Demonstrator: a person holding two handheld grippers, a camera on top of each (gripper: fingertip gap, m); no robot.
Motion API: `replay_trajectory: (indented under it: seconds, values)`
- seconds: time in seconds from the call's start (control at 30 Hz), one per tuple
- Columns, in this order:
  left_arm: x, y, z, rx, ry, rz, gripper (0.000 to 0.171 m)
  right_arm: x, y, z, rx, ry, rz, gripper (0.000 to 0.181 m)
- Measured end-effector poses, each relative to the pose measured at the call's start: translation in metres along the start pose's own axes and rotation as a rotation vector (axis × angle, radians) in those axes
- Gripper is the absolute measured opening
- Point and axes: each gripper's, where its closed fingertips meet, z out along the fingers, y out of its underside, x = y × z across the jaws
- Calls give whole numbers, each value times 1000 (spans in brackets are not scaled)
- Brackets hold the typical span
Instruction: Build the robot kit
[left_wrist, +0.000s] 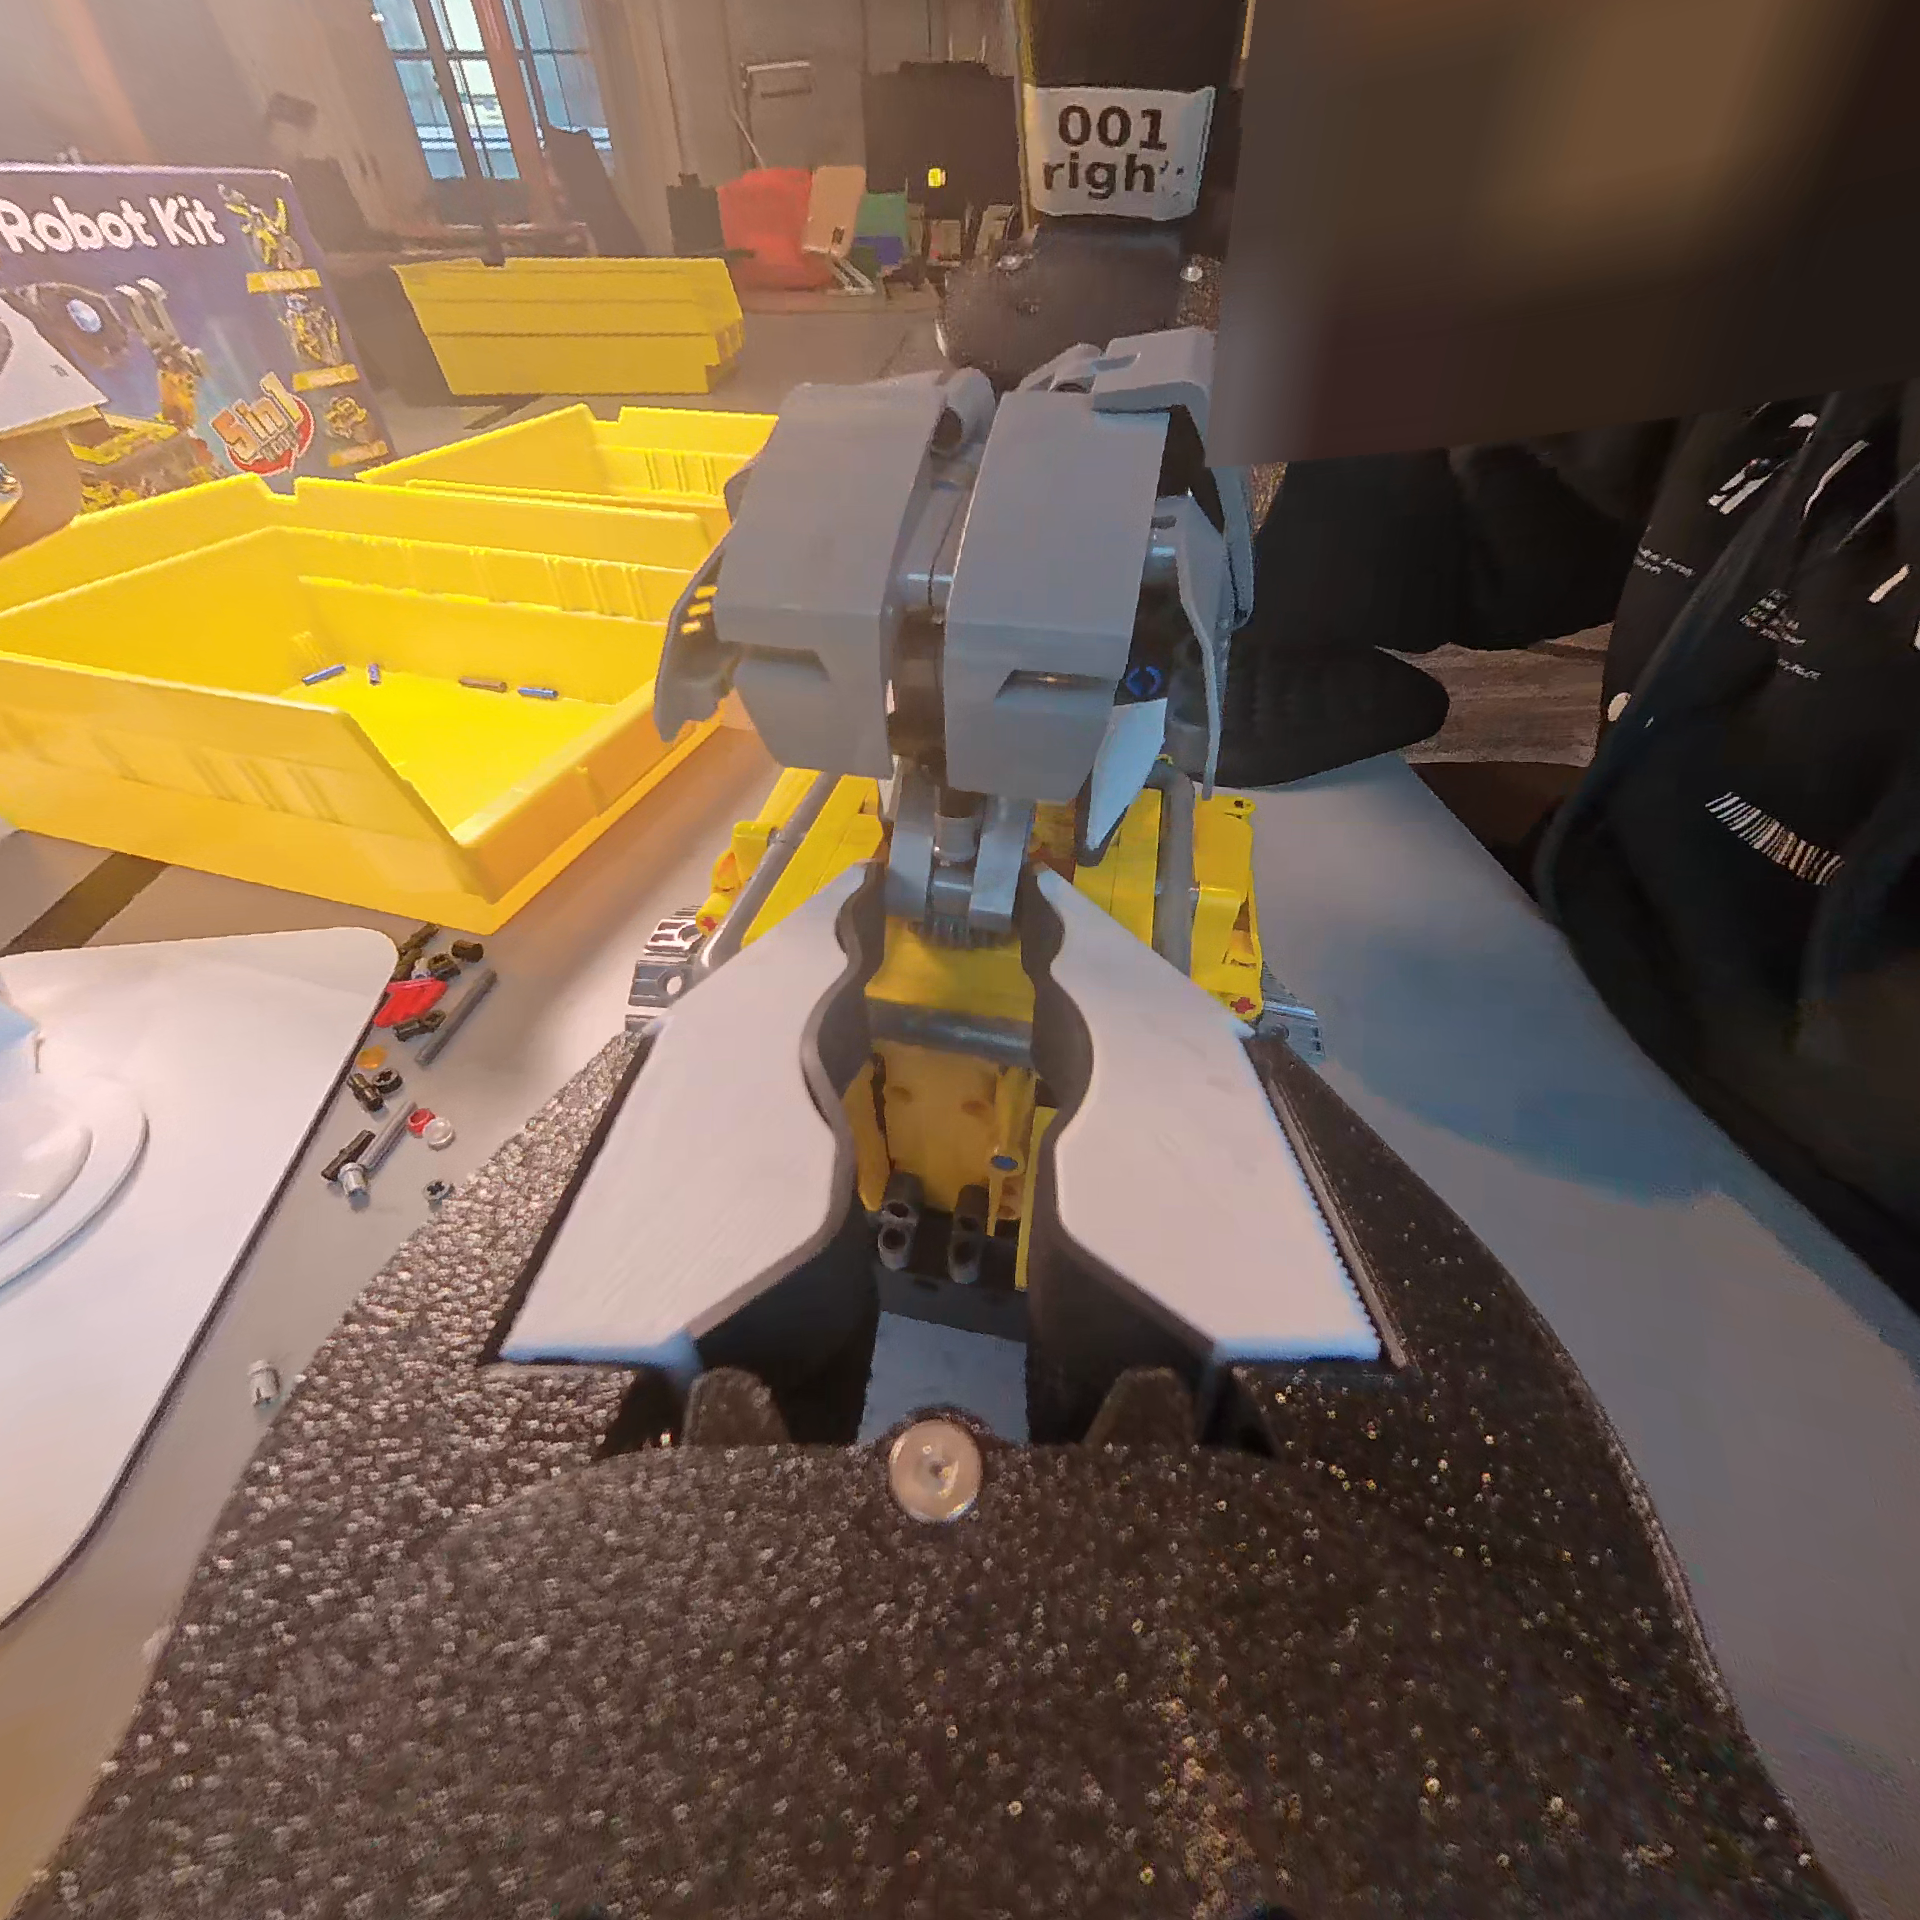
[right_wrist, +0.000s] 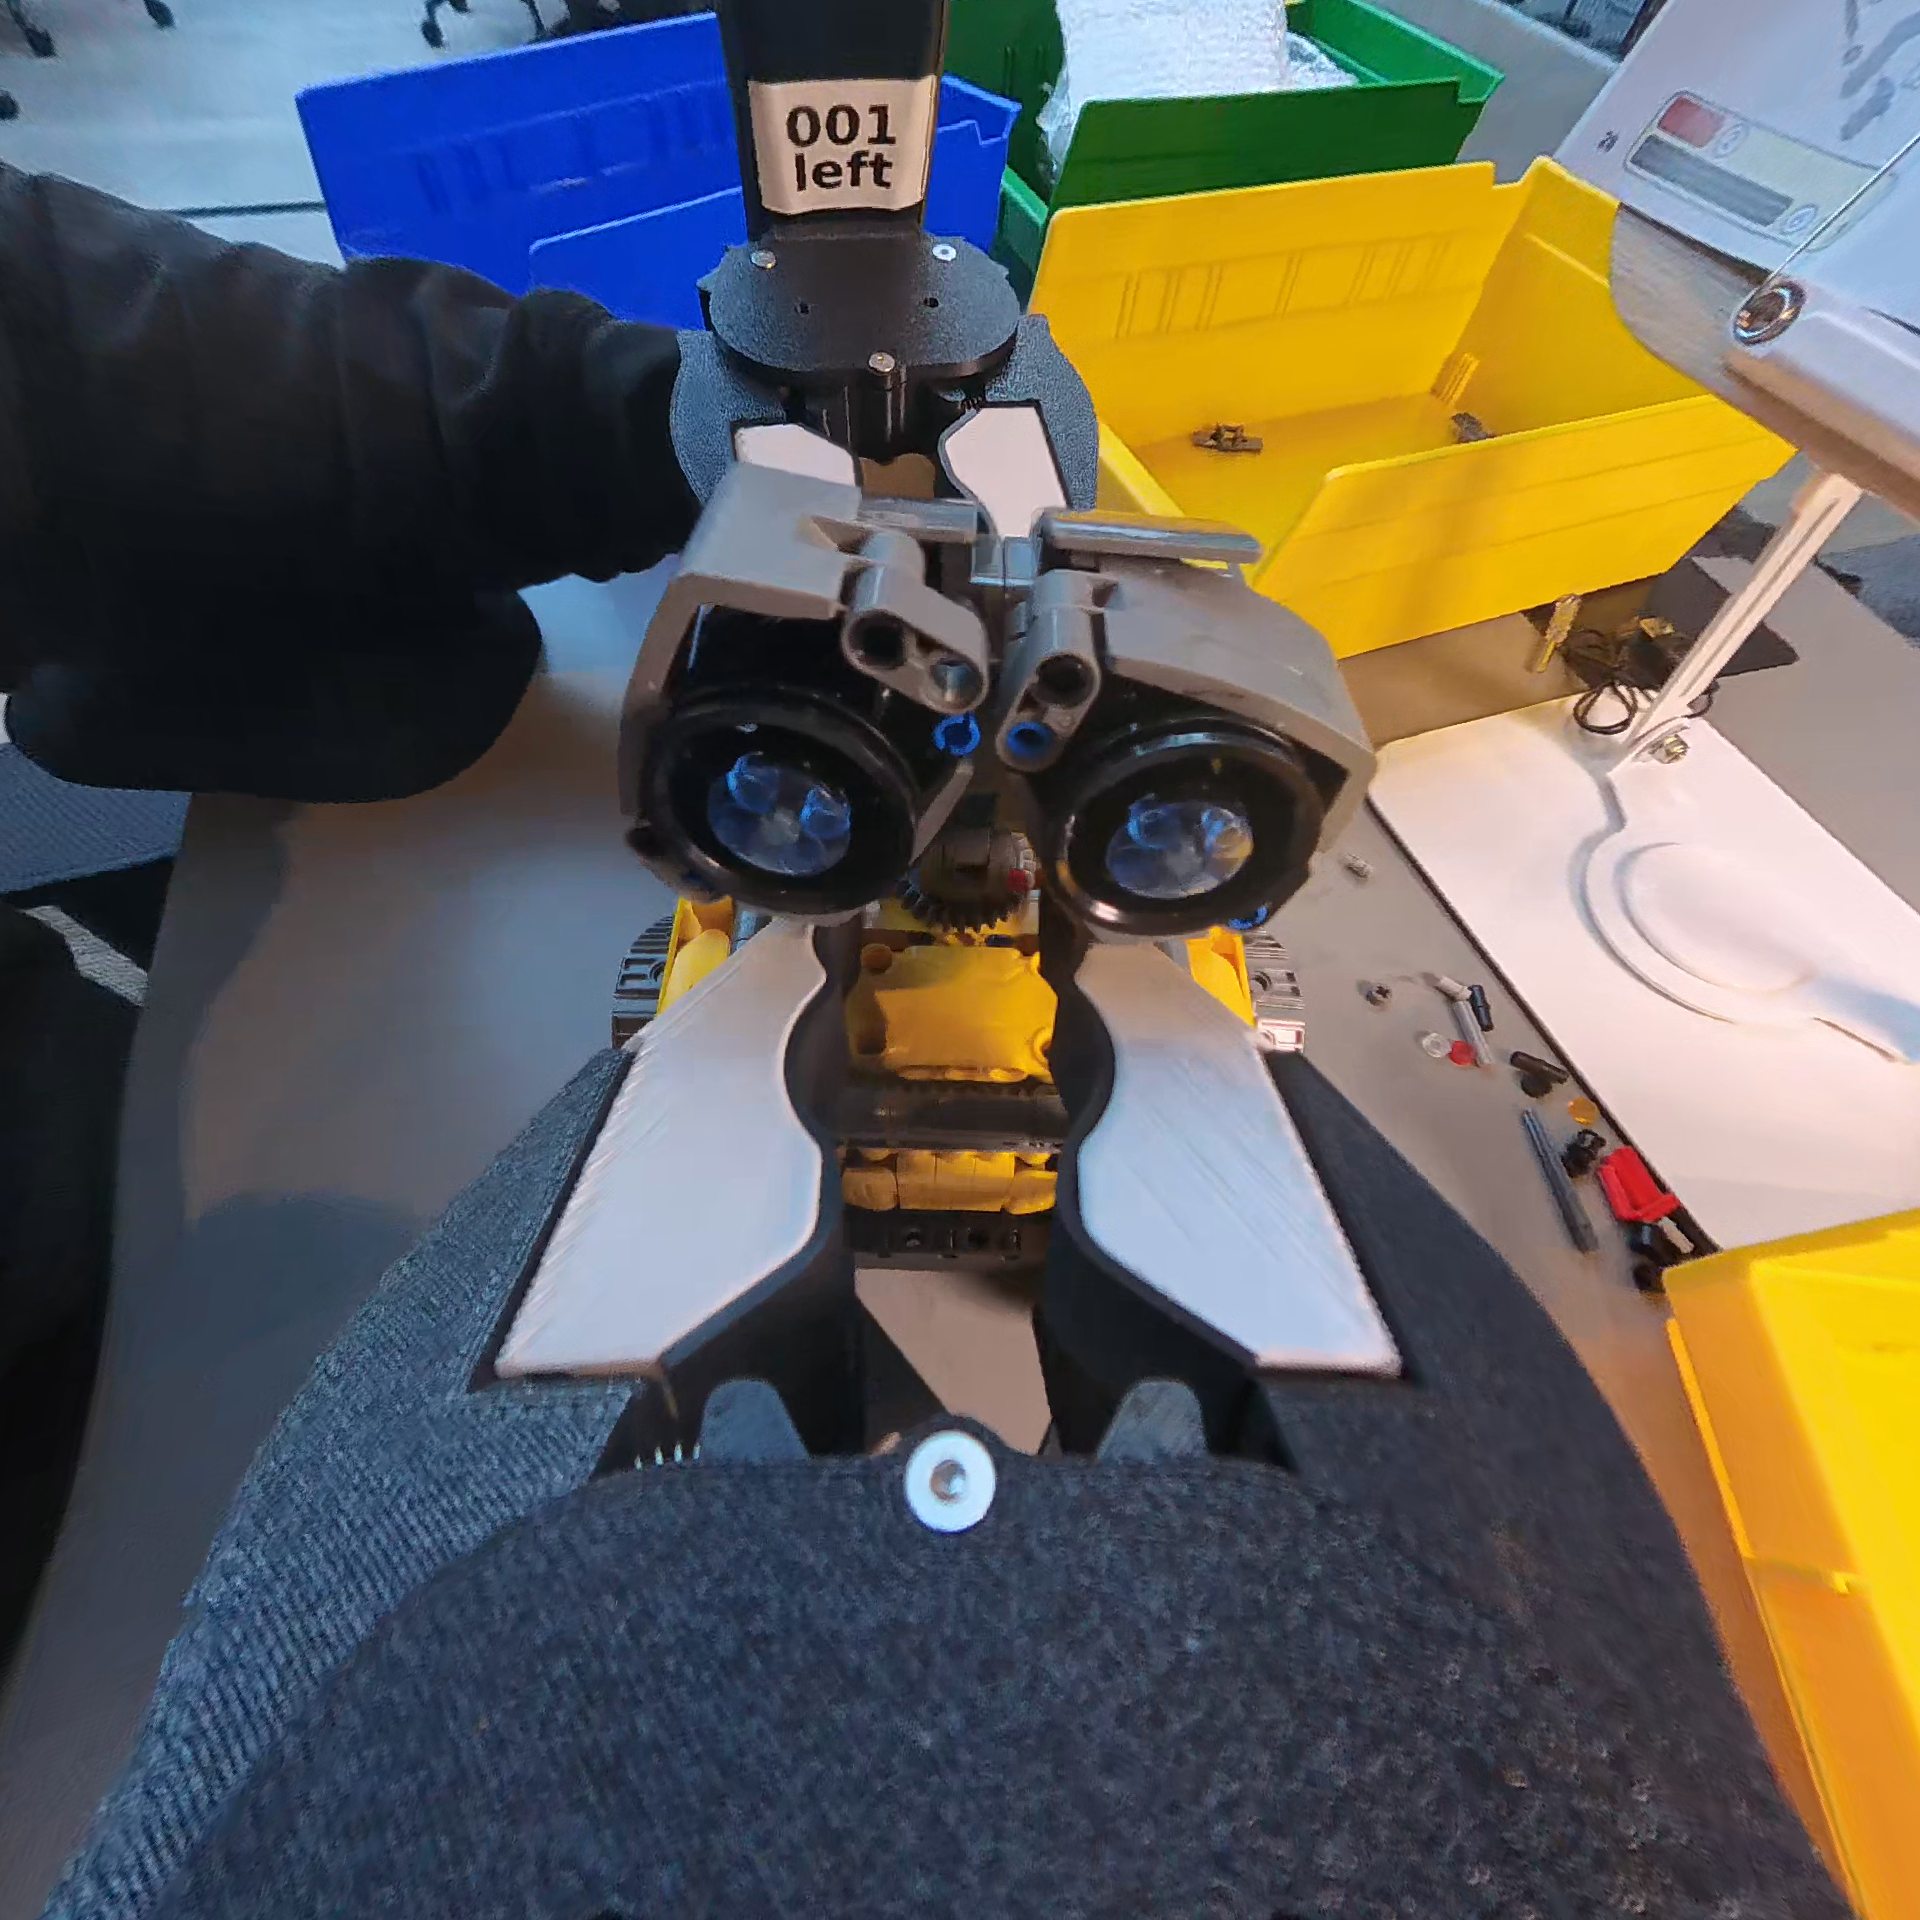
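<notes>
Toy robot (left_wrist: 951, 1049) between both tongs – left (left_wrist: 951, 904), right (right_wrist: 940, 956)

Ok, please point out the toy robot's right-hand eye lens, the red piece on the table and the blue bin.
eye lens (right_wrist: 1179, 847): right wrist view, middle of the clear lens.
red piece (right_wrist: 1633, 1195): right wrist view, middle of its body.
blue bin (right_wrist: 520, 156): right wrist view, its front wall.

The toy robot (left_wrist: 956, 748) stands on the table (left_wrist: 1455, 987) between 2 facing grippers, bins (left_wrist: 343, 665) beside it.

A workshop: yellow parts bins (left_wrist: 312, 665) and loose building-kit pieces (left_wrist: 416, 1039) crowd a table (left_wrist: 1455, 1039).
</notes>
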Motion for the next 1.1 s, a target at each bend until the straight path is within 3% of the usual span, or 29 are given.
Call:
replay_trajectory:
  seconds: [0.63, 1.1]
  values:
    - [4, -1, -1, 62, 10, 25, 25, 0, -1, 4, 32, 12, -18, 15]
    - [12, -1, -3, 84, -11, 17, 25, -11, -2, 3, 52, -37, -15, 14]
